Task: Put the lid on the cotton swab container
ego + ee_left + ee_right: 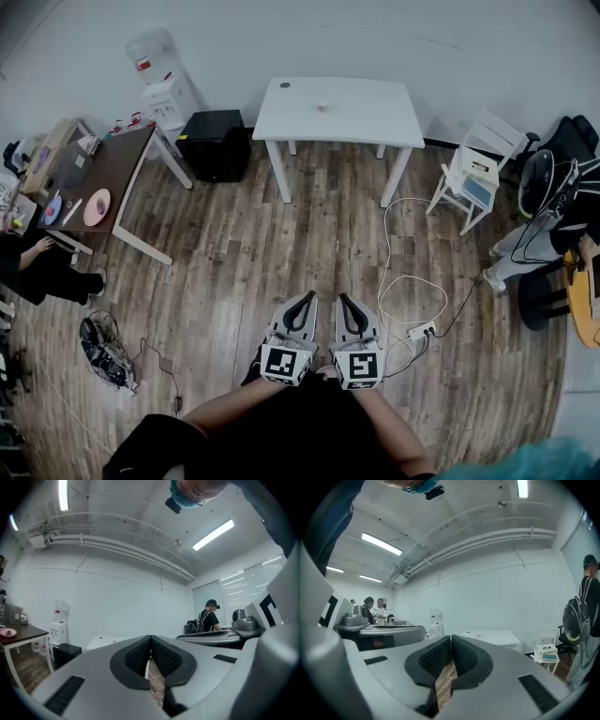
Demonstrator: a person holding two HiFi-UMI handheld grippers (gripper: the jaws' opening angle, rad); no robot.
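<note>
Wood plank floor [234, 253] fills most of the head view, and the white counter [375, 117] stands against the far wall, well apart from where I hold the rig. Both tools hang low, far short of the counter. The left gripper [306, 302] and the right gripper [347, 302] sit side by side, each with its jaws pressed together and nothing between them; both gripper views show only floor through the slit.

On the counter I see two small things: a pale pinkish object [322, 106] near its middle and a dark round spot [284, 84] toward its back left corner. I judge these to be the cotton swab container and its lid, but they are too small to tell which is which.

So the lidding has not begun, and the step in hand is the approach. To do it well I would walk straight to the counter's front edge, minding the white cable [412, 281] looped on the floor before its right leg. I would part the jaws only once both pieces are clear in the gripper views. One gripper should steady the container while the other lowers the lid level.
</note>
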